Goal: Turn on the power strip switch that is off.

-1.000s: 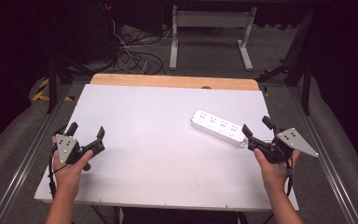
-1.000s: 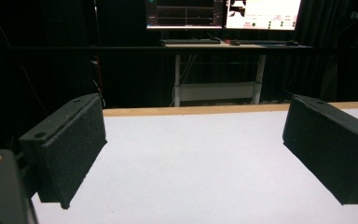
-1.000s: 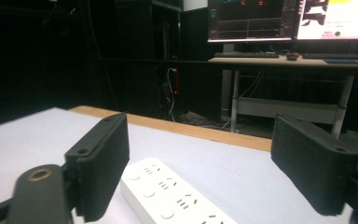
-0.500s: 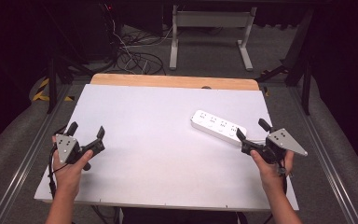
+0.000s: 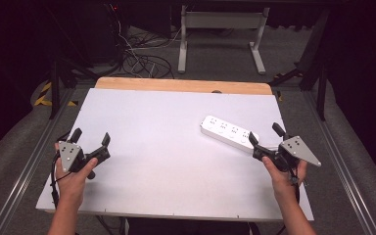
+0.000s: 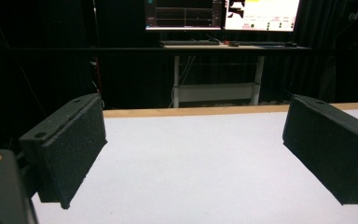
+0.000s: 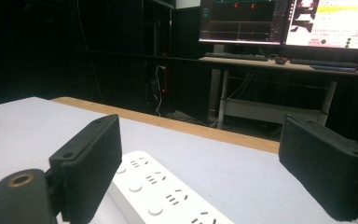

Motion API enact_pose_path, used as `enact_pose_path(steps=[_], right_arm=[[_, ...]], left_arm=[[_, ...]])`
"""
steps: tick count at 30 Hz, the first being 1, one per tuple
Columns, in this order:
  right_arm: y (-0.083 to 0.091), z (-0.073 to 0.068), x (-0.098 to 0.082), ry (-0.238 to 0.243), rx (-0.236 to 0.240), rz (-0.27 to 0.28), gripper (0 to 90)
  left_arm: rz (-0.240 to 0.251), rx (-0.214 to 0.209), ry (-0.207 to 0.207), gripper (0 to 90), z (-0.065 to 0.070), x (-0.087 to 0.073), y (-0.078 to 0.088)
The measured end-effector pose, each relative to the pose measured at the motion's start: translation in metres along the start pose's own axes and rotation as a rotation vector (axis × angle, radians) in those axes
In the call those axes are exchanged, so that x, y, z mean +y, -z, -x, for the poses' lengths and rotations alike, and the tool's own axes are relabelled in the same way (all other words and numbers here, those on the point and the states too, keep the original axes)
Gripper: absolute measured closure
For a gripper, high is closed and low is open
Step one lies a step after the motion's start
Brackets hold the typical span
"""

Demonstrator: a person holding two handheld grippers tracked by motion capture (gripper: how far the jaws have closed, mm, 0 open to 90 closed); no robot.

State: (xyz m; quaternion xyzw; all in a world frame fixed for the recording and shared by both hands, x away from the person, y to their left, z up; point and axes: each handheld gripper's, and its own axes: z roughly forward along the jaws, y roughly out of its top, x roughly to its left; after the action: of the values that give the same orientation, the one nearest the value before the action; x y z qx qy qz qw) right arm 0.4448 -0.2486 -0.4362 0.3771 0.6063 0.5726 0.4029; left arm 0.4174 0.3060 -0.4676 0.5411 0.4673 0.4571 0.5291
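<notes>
1. dark room all round, with lit screens (image 6: 221,14) on a desk behind the table (image 5: 166,147) and loose cables (image 5: 137,61) on the floor past its far wooden edge.
2. white power strip (image 5: 229,132) lies flat on the table's right half, set at a slant, its near end toward the right gripper (image 5: 265,137).
3. right gripper sits just at the strip's near end, jaws wide apart and holding nothing; one jaw stands by the strip's near end, whether it touches i cannot tell.
4. right gripper view has the strip (image 7: 168,196) low between the jaws, nearer the left jaw, sockets and round buttons facing up; the right gripper (image 7: 200,172) has just been opening.
5. left gripper (image 5: 91,139) hovers well apart from the strip, over the table's left side, jaws open and empty.
6. left gripper view has the left gripper (image 6: 196,154) spread over bare table (image 6: 191,168).
</notes>
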Motion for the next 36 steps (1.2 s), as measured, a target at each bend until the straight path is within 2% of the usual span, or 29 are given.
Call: enact_pose_path(steps=[24,27,29,36], right_arm=[[-0.0024,-0.0001,-0.0039,0.001,-0.007,0.002,12.0],[-0.0024,-0.0002,-0.0042,0.0,0.001,0.002,10.0],[-0.0024,-0.0014,-0.005,0.017,0.006,0.007,7.6],[-0.0034,-0.0029,-0.0059,0.017,0.015,0.009,7.7]], left_arm=[[-0.001,-0.002,0.001,6.6,0.0003,-0.0002,-0.0004],[-0.001,-0.002,0.001,6.6,0.0003,-0.0002,-0.0001],[0.0,-0.003,0.004,6.6,0.0003,-0.0002,-0.0002],[-0.001,-0.002,0.005,7.0,-0.0002,-0.0004,-0.0012]])
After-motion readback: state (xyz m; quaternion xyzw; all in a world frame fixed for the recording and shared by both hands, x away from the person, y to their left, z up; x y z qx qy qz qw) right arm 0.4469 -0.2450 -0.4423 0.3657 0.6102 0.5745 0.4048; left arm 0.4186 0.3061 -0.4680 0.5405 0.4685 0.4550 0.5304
